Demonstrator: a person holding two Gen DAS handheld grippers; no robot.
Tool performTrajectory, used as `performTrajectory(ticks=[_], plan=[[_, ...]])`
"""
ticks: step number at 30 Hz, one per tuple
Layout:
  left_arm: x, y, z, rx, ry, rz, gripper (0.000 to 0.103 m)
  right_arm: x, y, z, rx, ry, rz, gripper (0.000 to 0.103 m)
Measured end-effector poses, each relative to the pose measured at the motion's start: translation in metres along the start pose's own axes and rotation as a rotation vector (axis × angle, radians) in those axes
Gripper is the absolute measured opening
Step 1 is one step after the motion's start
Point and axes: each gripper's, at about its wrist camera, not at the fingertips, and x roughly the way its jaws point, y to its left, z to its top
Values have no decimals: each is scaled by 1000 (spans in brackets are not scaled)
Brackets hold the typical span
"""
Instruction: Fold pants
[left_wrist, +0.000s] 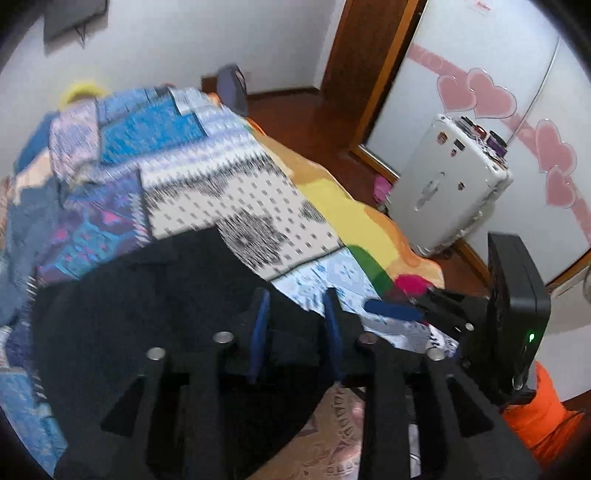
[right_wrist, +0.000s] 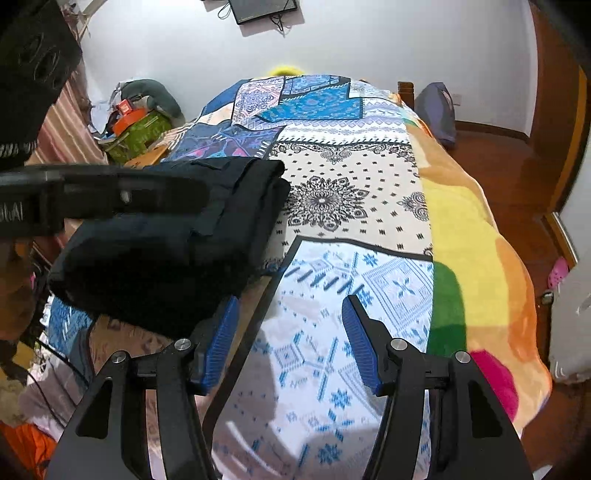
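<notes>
2 grippers hang over a bed spread with a patchwork quilt (right_wrist: 351, 206), and the black pants (right_wrist: 173, 243) lie folded into a thick bundle on the quilt's left part, toward the near end of the bed. In the right wrist view the bundle shows stacked layers along its right edge, and a dark arm-like part of the other rig crosses in front of its top.

Farther left in that view, clutter with an orange box (right_wrist: 127, 114) and a green carton sits beside the bed.

From the left wrist view, which is blurred, the left gripper (left_wrist: 295, 325) is directly over the dark cloth. Its blue pads (left_wrist: 258, 332) stand apart with black fabric visible between them; whether they press on the cloth I cannot tell, though the jaws look parted.

Moving right, the right gripper (right_wrist: 290, 343) is spread wide, grasping nothing, above the white-and-blue panel of the quilt. Its left pad (right_wrist: 218, 343) sits just beside the near corner of the pants; contact cannot be judged. The same gripper appears at the right of the left wrist view (left_wrist: 406, 310).

Beyond the bed's right edge lies an orange, yellow and green blanket (right_wrist: 469, 236), then wooden floor. A white suitcase (left_wrist: 443, 184) stands against a door decorated with pink hearts (left_wrist: 487, 96).
</notes>
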Motion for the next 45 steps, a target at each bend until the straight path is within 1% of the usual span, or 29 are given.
performTrajectory(ticks=[1,2,3,4,5,7,8,9,11,12,13,15,17,20,21,22,24,25,26,27,29,33,35,37,39,42,45], plan=[[-8,1,2,3,-22,17,44,-2,2,-2,-4,1,1,54],[-17,4,4,3,-46,31,49,-4,4,-3,-8,1,1,54],[-31,10,6,0,-81,54,50,-4,6,-3,-13,1,1,54],[-37,17,10,0,-98,77,53,-5,9,-3,-19,1,1,54],[-45,25,13,2,-118,117,57,-4,10,-3,-22,0,2,54],[-59,45,18,8,-152,224,63,-3,15,-4,-26,2,14,54],[-63,58,20,5,-157,272,65,-3,18,-5,-27,5,18,54],[-66,77,23,-3,-153,336,65,-1,21,-7,-30,13,29,54],[-63,105,24,-11,-119,412,65,2,26,-9,-33,22,39,54],[-57,127,25,-15,-83,458,65,4,28,-11,-35,29,45,54],[-53,138,24,-16,-63,480,65,7,31,-13,-37,40,51,54],[-35,172,22,-19,8,533,65,13,35,-16,-42,57,51,54],[-20,195,18,-27,63,531,65,18,34,-16,-30,54,60,54],[12,228,12,-42,152,518,65,22,29,-9,-4,55,78,54],[27,240,11,-40,192,513,65,22,29,-8,0,54,79,54],[34,243,10,-35,212,508,65,25,27,-5,4,54,79,54],[59,254,6,13,288,493,65,28,28,-2,0,57,70,54],[64,256,3,29,311,479,67,31,27,2,-2,59,62,54],[65,256,1,37,314,465,67,32,27,3,-3,60,57,54],[61,258,-3,42,295,451,68,34,26,6,-5,62,48,54],[54,262,-10,36,280,447,70,41,23,15,-16,66,26,54],[23,266,-41,-3,242,403,70,54,14,34,-25,73,-31,54],[9,262,-57,-20,237,384,71,59,9,47,-28,60,-41,54],[-8,254,-74,-43,228,366,71,65,2,61,-15,54,-39,54],[-22,245,-92,-72,229,330,71,65,-2,67,-17,49,-59,54],[-36,226,-117,-119,219,281,71,53,-2,68,-28,28,-75,54],[-49,198,-137,-131,184,270,70,33,0,62,-33,-2,-95,54]])
